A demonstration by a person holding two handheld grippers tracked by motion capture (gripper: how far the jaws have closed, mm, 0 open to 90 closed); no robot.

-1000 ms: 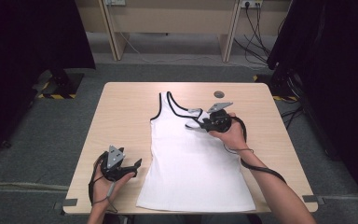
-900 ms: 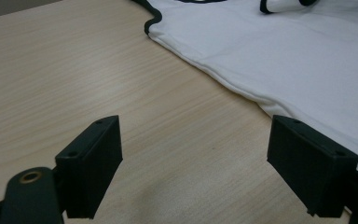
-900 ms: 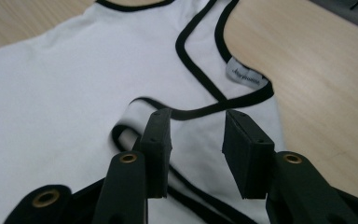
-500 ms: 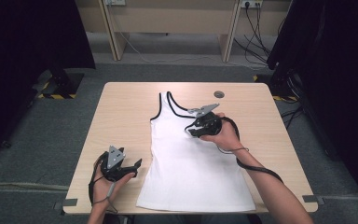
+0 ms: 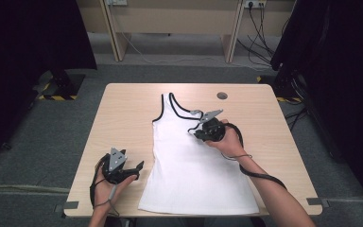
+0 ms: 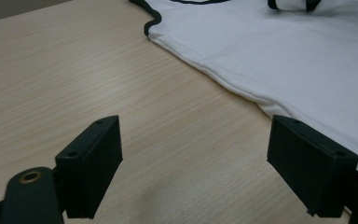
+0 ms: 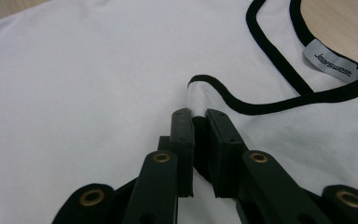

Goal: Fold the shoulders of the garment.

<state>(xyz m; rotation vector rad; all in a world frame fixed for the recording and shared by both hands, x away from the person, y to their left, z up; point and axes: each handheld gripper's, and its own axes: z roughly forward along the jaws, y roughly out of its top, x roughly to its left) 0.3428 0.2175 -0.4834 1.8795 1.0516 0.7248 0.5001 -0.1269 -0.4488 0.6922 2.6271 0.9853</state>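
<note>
High view: white tank top (image 5: 196, 165) lies flat on the table (image 5: 123, 113), hem at the near edge, neckline toward the far edge, slightly right of centre. Right gripper (image 5: 194, 131) sits over the top's right shoulder strap, which is pulled inward onto the chest. Jaws have just been closing, with strap fabric between them. Left gripper (image 5: 137, 168) rests on the table near the near-left corner, just beside the top's left side seam, not touching it.

Left gripper view: jaws wide apart, nothing between them, bare wood below. The top's side edge (image 6: 223, 79) runs just past the right jaw.

Right gripper view: jaws together, clamped on a pinch of the black-trimmed strap (image 7: 200, 93). Bite looks shallow, only the strap's tip sits between the pads. Neck label (image 7: 334, 64) visible inside the collar at upper right.

Step in hand, as judged: folding the right shoulder in. To do it well: keep the clamp firm, lift only enough to clear the cloth, carry the strap straight across so the fold line stays parallel to the side seam. A shallow bite could slip, so move slowly. The left gripper could pin the body to stop the whole top dragging.
</note>
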